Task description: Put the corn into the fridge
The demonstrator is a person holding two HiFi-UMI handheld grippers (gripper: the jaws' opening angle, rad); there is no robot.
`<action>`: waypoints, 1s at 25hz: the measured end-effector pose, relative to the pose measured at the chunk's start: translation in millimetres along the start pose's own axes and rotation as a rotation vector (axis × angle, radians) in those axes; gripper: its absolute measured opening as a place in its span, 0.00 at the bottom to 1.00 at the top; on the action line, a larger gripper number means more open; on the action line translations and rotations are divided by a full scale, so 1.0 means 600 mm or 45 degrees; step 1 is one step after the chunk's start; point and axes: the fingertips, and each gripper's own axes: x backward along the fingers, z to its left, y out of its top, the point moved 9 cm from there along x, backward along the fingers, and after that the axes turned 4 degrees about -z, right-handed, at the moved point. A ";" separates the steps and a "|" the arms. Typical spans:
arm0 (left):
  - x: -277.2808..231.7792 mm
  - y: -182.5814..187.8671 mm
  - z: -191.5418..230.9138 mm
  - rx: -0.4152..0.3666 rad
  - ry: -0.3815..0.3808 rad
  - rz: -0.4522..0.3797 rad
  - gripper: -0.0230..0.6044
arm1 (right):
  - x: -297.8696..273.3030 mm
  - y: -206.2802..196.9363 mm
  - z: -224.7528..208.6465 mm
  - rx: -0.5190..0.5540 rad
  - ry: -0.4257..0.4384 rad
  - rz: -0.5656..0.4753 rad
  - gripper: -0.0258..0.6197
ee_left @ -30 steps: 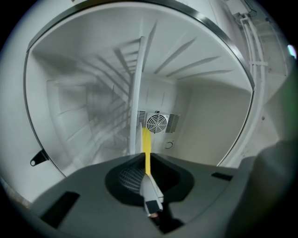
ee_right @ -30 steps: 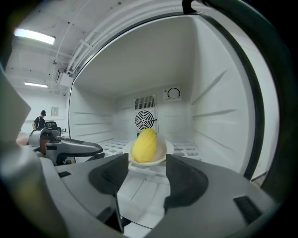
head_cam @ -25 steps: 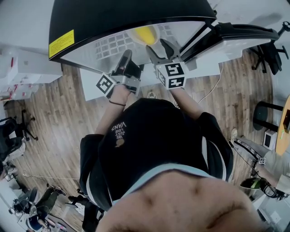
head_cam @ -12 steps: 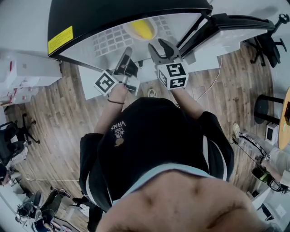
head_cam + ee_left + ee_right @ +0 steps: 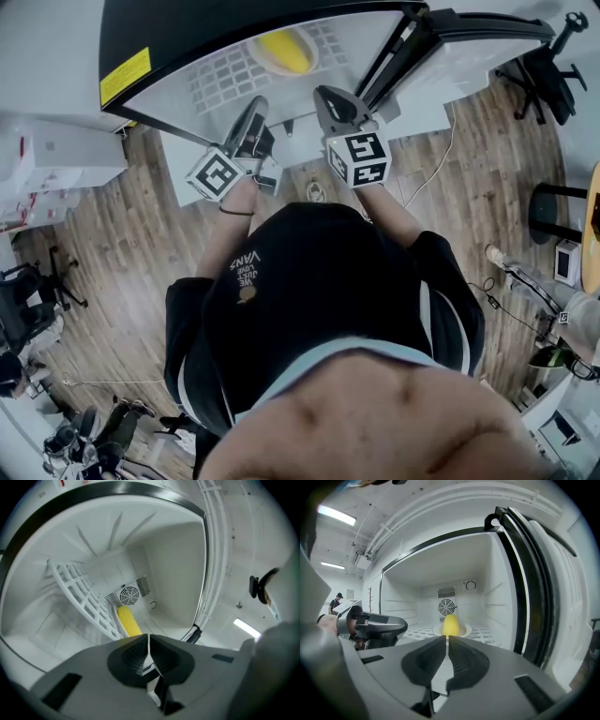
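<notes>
A wooden plank floor [image 5: 122, 244] spreads across the room, with a thin white cable [image 5: 452, 141] trailing over it on the right and white boxes [image 5: 61, 150] stacked along the left wall. One black office chair [image 5: 544, 66] stands in the far right corner, another chair [image 5: 37, 281] sits at the left edge, and a round black stool [image 5: 553, 211] stands at the right. Farther off, a person in a cap [image 5: 335, 603] stands near a bare coat stand [image 5: 369, 596], under bright ceiling strip lights [image 5: 335, 515].
</notes>
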 end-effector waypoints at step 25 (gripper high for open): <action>0.077 -0.021 -0.038 -0.417 0.021 0.198 0.08 | 0.090 -0.017 0.064 -0.036 -0.102 0.013 0.06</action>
